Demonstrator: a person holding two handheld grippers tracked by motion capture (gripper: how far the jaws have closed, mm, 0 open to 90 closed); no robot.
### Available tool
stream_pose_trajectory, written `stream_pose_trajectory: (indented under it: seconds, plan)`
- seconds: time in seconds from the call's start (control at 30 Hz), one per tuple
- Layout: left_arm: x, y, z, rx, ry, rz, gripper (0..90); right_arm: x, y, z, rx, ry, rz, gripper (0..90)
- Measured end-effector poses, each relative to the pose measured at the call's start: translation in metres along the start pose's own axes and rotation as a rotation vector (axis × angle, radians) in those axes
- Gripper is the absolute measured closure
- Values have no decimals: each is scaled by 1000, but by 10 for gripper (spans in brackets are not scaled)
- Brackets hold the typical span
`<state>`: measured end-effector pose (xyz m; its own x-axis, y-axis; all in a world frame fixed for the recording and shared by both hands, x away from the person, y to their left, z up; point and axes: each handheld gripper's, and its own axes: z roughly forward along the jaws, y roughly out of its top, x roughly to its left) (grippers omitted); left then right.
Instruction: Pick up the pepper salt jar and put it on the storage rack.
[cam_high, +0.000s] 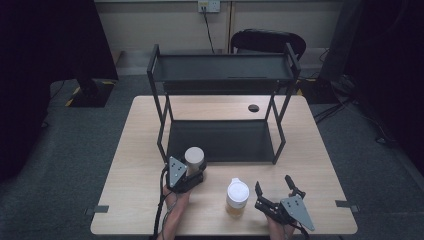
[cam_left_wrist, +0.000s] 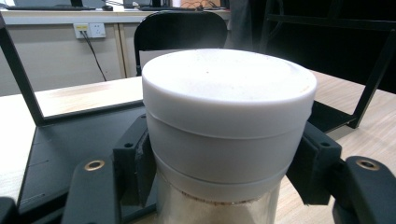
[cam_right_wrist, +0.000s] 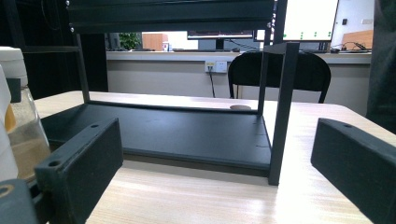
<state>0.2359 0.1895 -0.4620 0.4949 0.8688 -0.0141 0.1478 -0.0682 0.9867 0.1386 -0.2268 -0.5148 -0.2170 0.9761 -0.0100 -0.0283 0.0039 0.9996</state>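
Black jaws of the left gripper (cam_high: 192, 172) are clamped just under the smooth white lid of a round clear jar (cam_left_wrist: 229, 135). The slick wall could slip if lifted fast. Beyond stands a matte black metal rack (cam_high: 222, 140). The right gripper (cam_high: 275, 192) gapes empty beside a second white-lidded jar (cam_high: 237, 197).
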Motion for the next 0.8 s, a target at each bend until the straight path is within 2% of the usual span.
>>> stream_pose_trajectory:
  seconds: [0.2, 0.8]
  plan:
    - [-2, 0, 0, -3, -2, 23, 350, 0, 0, 0, 0, 0, 0, 8]
    - [-2, 5, -4, 7, -3, 9, 350, 1, 0, 0, 1, -5, 0, 8]
